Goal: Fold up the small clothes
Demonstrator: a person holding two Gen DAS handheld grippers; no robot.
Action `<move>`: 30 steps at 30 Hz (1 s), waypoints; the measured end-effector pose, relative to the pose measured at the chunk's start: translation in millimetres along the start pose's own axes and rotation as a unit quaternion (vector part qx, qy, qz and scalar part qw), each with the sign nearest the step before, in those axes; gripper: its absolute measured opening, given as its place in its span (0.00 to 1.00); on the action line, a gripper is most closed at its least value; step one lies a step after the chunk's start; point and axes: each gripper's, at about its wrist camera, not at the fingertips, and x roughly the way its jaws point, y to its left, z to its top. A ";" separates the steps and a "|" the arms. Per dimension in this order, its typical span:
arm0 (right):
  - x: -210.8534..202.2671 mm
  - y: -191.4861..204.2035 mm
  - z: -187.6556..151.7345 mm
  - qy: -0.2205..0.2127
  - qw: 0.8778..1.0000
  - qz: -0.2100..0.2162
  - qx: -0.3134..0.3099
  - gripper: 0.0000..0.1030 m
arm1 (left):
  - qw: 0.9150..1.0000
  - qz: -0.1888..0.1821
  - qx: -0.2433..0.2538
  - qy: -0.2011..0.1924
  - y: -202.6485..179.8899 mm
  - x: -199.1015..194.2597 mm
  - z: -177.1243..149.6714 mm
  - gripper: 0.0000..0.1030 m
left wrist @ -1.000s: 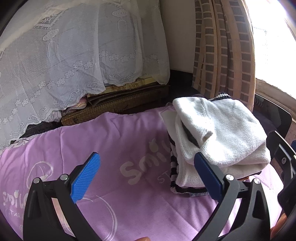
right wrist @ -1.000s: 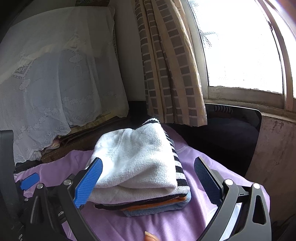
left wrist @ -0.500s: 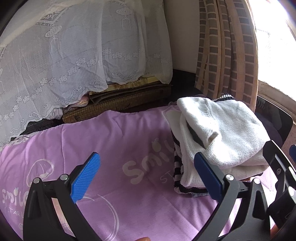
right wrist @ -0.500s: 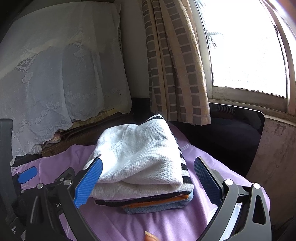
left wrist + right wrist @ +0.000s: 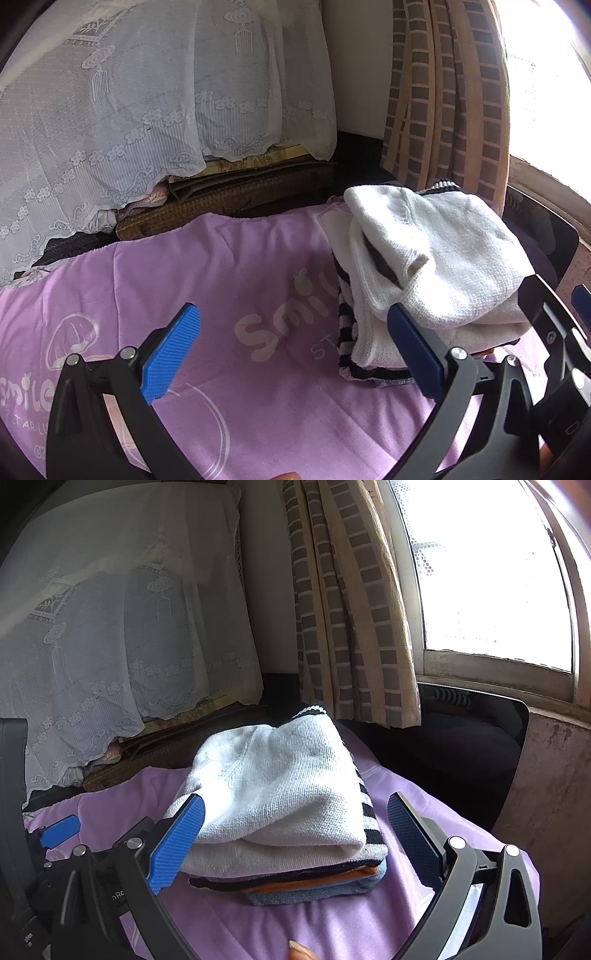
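On the purple blanket point(image 5: 229, 280), printed with pale lettering and a mushroom outline, sits one stack of folded clothes point(image 5: 280, 812), toward the blanket's right-hand far corner as the left wrist view frames it. Left gripper point(image 5: 291, 347): jaws spread wide, nothing between the blue pads point(image 5: 171, 350), hovering above bare blanket; its right-side pad overlaps the near edge of the stack in the picture, contact cannot be confirmed. Right gripper point(image 5: 295, 834): jaws likewise wide apart and empty, straddling the stack's near end without a clear touch. Stack count from the right wrist view, top to bottom: white knit garment point(image 5: 277, 786), black-and-white striped piece point(image 5: 369, 823), a thin dark layer, orange layer point(image 5: 314, 884), blue-grey bottom piece point(image 5: 314, 895); five layers visible, whether each is a separate garment cannot be told. The left wrist view shows only the white knit and the striped edge, plus the open fold mouth on the stack's left side, which the right view hides. The right wrist view alone shows the window point(image 5: 491, 576); both show the checked curtain point(image 5: 351, 609) and the white lace cover point(image 5: 147, 92) behind. Each view catches part of the other gripper at its edge. Two grippers, one stack, one blanket. A fingertip point(image 5: 299, 950) shows at the bottom edge of the right view.
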 end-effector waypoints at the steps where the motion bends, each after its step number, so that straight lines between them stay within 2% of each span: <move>1: -0.1 0.0 0.0 0.000 1.000 0.000 0.000 0.97 | 1.000 0.000 0.000 0.001 0.4 0.5 -0.2 0.96; 11: 2.8 1.4 -1.7 0.003 1.000 0.002 -0.002 0.96 | 1.000 -0.002 0.005 -0.001 -1.0 1.0 -1.3 0.96; 17: 2.4 1.6 -1.9 0.002 1.000 0.001 -0.001 0.97 | 1.000 0.000 0.012 -0.015 -3.6 -3.8 -2.5 0.96; 24: 4.2 1.1 -2.3 0.000 1.000 0.001 0.001 0.96 | 1.000 -0.004 0.006 -0.012 -2.6 -3.5 -2.1 0.96; 30: 4.2 0.0 -1.3 0.000 1.000 0.002 0.003 0.96 | 1.000 -0.019 -0.016 0.007 3.9 2.3 -1.4 0.96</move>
